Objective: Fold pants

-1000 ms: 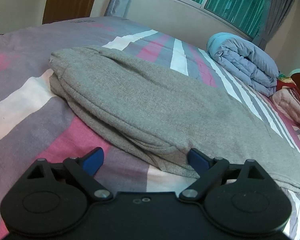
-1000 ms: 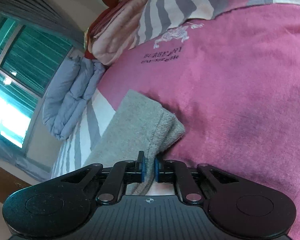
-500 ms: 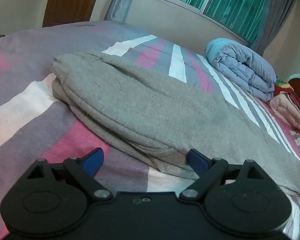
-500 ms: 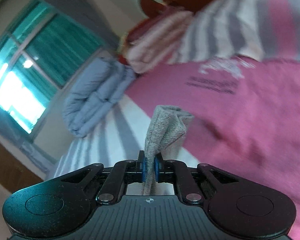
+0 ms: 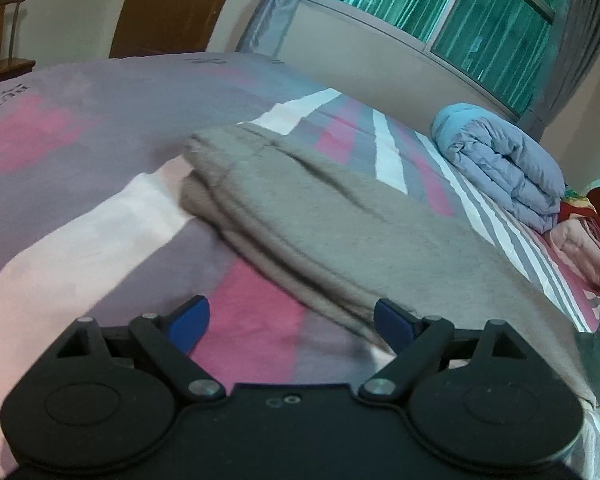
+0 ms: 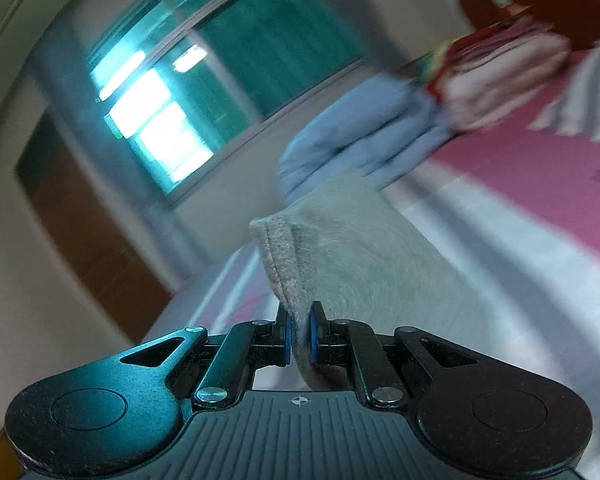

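My right gripper (image 6: 299, 338), clamped on the hem of the grey fleece pants (image 5: 340, 216), has just lifted it off the striped bedspread (image 5: 80, 200); the fold has begun. Left gripper (image 5: 290, 318) gapes empty beside the pants.

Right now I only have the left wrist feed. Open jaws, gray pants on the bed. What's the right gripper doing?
Observer: The right gripper is shut on a hemmed edge of the gray pants.
Operator: Is that end flat on the bed?
Observer: No, the fabric rises from the bed up to the jaws.
Operator: Is that feed clean?
Observer: No, the background is smeared, window included.
Operator: Left gripper touching cloth?
Observer: In your view the left gripper is open with nothing between its jaws.
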{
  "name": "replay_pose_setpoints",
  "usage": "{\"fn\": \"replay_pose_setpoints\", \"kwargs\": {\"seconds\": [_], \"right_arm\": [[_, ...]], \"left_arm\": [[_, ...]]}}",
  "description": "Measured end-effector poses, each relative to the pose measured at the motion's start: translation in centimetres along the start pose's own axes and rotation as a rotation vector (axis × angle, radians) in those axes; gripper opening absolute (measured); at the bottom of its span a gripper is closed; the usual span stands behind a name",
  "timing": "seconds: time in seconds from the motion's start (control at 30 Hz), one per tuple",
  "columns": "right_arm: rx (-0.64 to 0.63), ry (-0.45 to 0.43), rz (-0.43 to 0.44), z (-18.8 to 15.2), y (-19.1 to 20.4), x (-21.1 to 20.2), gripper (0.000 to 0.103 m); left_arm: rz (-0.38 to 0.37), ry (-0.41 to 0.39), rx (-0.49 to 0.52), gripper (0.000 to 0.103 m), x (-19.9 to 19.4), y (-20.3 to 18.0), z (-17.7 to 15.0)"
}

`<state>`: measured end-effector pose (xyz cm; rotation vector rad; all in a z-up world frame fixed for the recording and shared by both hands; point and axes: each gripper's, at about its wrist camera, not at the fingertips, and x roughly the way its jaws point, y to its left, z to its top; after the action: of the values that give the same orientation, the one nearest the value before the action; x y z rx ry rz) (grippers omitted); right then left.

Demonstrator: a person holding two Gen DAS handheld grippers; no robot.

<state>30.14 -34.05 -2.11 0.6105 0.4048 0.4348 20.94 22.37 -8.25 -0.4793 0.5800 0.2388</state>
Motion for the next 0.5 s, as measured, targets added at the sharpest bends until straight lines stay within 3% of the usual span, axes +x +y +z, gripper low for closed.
{"fn": "replay_pose_setpoints", "kwargs": {"seconds": [0.13,0.2,0.3,0.47,0.5], "right_arm": [[-0.068,0.142,0.094,-5.5,4.6,3.6,0.008],[-0.119,0.269,0.141,-9.7,6.7,6.1,0.008],[-0.222,0.454,0.108,-15.8,8.6,9.5,0.015],[-0.310,0.430,0.089,-17.5,8.9,9.9,0.017],[-0.346,0.434,0.096,-17.8,9.2,9.5,0.023]], "left_arm": [[-0.007,-0.003,0.003,0.083,-0.4,0.5,-0.1],[-0.011,0.002,0.004,0.083,-0.5,0.5,0.0],[-0.020,0.002,-0.005,0.083,-0.6,0.7,0.2],[-0.024,-0.002,-0.004,0.083,-0.7,0.8,-0.2],[-0.022,-0.003,-0.004,0.083,-0.7,0.7,-0.2]]}}
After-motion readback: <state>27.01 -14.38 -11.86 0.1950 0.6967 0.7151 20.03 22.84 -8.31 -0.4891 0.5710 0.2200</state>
